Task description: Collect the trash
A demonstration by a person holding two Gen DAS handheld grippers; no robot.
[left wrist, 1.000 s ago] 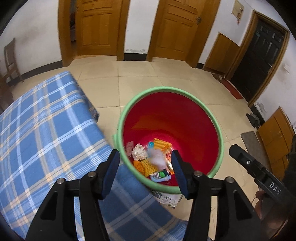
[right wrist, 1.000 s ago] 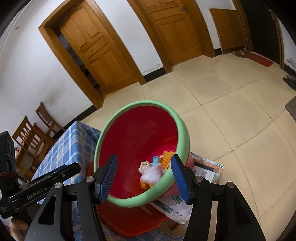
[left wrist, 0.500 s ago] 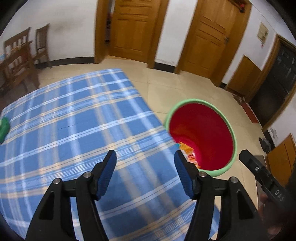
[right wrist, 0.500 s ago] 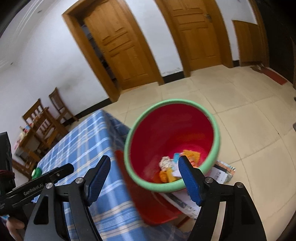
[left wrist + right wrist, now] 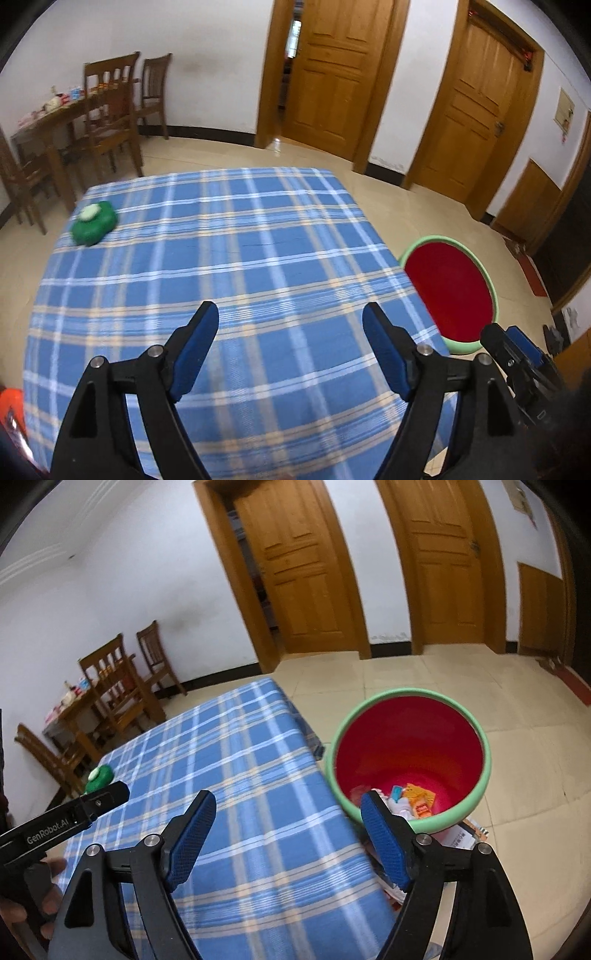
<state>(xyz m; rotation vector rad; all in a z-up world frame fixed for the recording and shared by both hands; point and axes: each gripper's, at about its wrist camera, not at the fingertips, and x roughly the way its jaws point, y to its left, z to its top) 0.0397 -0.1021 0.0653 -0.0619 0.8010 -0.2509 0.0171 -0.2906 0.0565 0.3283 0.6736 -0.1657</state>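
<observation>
Blue-checked cloth (image 5: 229, 266) covers the table that fills the left wrist view, and above it the left gripper (image 5: 290, 323) is held with its jaws spread wide and nothing between them; they have just been opening. A green, crumpled piece of trash (image 5: 94, 223) is seen at the table's far left corner, well apart from the gripper. A red bin with a green rim (image 5: 448, 291) stands on the floor just beside the table's right edge. In the right wrist view the right gripper (image 5: 288, 814) is likewise spread with nothing gripped, its jaws having just been opening, over the table's near right edge. Collected trash (image 5: 410, 801) is seen lying at the bottom of the bin.
</observation>
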